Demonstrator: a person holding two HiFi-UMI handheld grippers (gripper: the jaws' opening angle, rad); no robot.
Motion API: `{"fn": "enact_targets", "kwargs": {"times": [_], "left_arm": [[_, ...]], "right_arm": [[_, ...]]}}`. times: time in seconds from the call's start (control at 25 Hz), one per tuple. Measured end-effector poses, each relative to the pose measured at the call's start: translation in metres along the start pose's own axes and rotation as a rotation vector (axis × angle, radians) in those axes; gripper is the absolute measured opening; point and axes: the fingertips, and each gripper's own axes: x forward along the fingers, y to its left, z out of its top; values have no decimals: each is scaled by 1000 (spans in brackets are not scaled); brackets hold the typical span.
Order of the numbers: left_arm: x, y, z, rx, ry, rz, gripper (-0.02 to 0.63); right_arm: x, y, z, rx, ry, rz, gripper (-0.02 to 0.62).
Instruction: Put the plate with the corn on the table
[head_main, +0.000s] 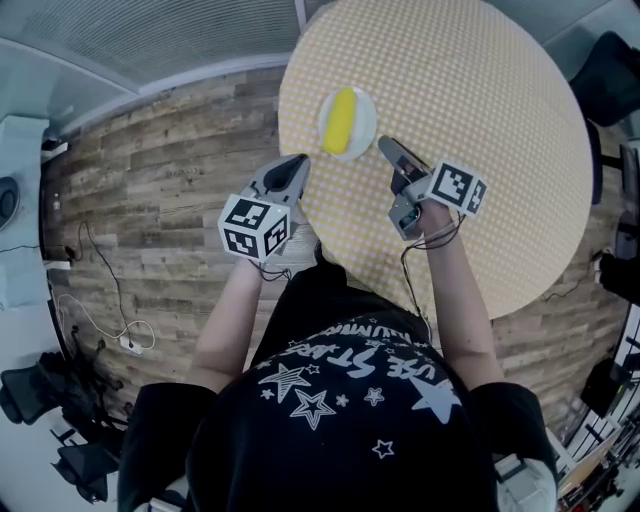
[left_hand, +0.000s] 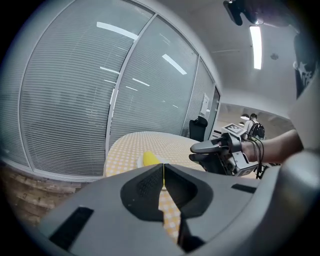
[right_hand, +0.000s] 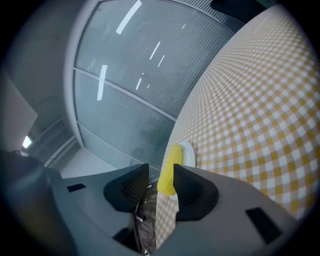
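Note:
A yellow corn cob (head_main: 341, 119) lies on a small white plate (head_main: 364, 132). The plate rests on the round yellow-checked table (head_main: 480, 80), near its left edge. My left gripper (head_main: 300, 160) hovers just left of the plate at the table's rim, its jaws shut with nothing held. My right gripper (head_main: 385, 146) is just right of the plate with its jaws open and nothing between them. In the right gripper view, my right gripper (right_hand: 161, 170) frames the corn (right_hand: 171, 170) and plate (right_hand: 188, 151) beyond its tips. In the left gripper view, my left gripper (left_hand: 163, 172) points toward the corn (left_hand: 150, 158).
Wood-plank floor (head_main: 170, 170) lies left of the table, with cables (head_main: 110, 320) trailing on it. Dark chairs (head_main: 610, 75) stand at the table's right side. A glass wall with blinds (left_hand: 65, 90) runs behind the table.

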Motion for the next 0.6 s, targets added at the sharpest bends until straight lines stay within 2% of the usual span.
{"fn": "enact_targets", "kwargs": {"times": [0.32, 0.6], "left_arm": [[-11, -61, 10, 9, -35, 72, 11], [-15, -123, 6, 6, -63, 128, 11]], "right_arm": [[-64, 30, 3, -97, 65, 135, 68], [-124, 33, 12, -137, 101, 212, 57]]}}
